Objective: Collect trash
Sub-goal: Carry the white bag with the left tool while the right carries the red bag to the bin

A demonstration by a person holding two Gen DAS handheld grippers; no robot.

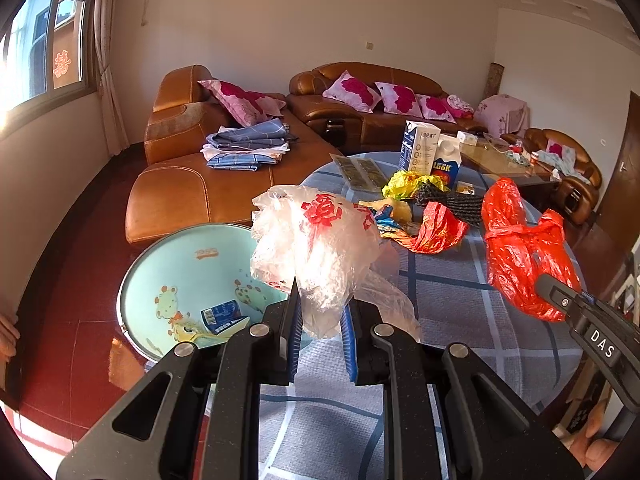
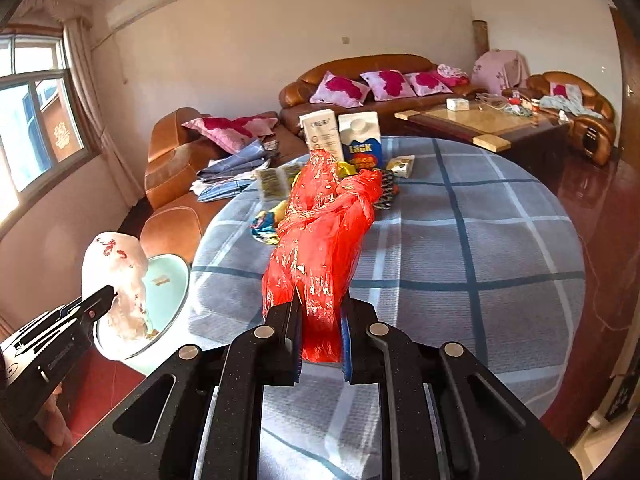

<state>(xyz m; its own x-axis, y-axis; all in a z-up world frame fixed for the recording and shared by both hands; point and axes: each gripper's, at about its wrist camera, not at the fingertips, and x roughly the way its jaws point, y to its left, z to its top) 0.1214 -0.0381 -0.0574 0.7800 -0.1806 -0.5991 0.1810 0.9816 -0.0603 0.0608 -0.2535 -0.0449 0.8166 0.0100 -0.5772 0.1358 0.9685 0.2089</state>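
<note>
Presently, catalogued left to right across the frames:

1. Basin [image 1: 184, 276], pale blue, cartoon print, lower left of the left wrist view, on the red floor just beside the table. Holds a blue wrapper [image 1: 222, 316]; judged the collection point for trash.

2. Left gripper [image 1: 320, 320], lower centre of its own view. Fingers closed most of the way, pinching a clear bag [image 1: 316, 248] with red lettering by its lower gathered end; the bulk balloons up above the fingers, over the table edge, next to the basin. Handling, judged: nearly weightless, limp, slick film; a pinch on bunched folds should hold better than one on a single layer.

3. Table [image 2: 480, 240], round, under a blue-grey check cloth, centre of both views. At its far side: more crumpled wrappers [image 1: 412, 188], two cartons [image 2: 340, 136].

4. Right gripper [image 2: 320, 328], lower centre of the right wrist view. Fingers drawn in on one end of a red bag [image 2: 320, 240]; the rest stretches away over the cloth. Handling, judged: same thin, soft, slippery film, light enough to lift by any gathered twist; loose tails may snag the neighbouring litter.
</note>
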